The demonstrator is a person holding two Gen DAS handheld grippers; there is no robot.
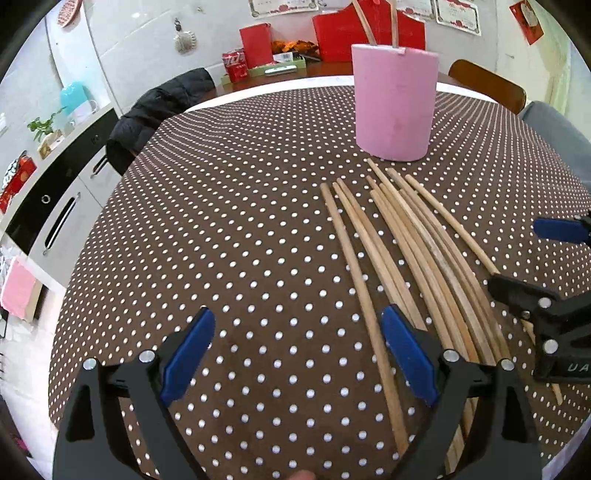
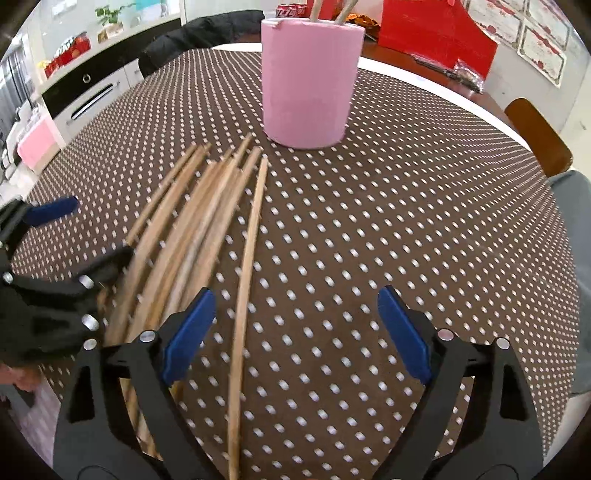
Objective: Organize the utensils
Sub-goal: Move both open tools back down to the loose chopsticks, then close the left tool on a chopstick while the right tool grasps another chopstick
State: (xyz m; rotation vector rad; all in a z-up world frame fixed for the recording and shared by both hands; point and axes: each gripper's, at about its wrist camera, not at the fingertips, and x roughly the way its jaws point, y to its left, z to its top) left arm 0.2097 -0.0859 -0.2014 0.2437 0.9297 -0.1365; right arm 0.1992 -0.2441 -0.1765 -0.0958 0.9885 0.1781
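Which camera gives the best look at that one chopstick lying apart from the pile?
The right wrist view: the lone chopstick runs unobstructed between that hand-held gripper's open fingers. In the left wrist view it lies at the pile's far edge, partly hidden.

Cut off by the lower edge in both views: near ends of the chopsticks (image 1: 388, 258), some also hidden under the left gripper (image 1: 297, 354). Blurred in the right wrist view, so impossible to count exactly. Only two stick tops visible above the pink holder (image 2: 306, 81); the rest hidden inside, and tips cut by the upper edge. Right gripper (image 2: 295, 332) seen only partly at the left view's right edge. Papers on wall (image 1: 458, 11) too small to read.
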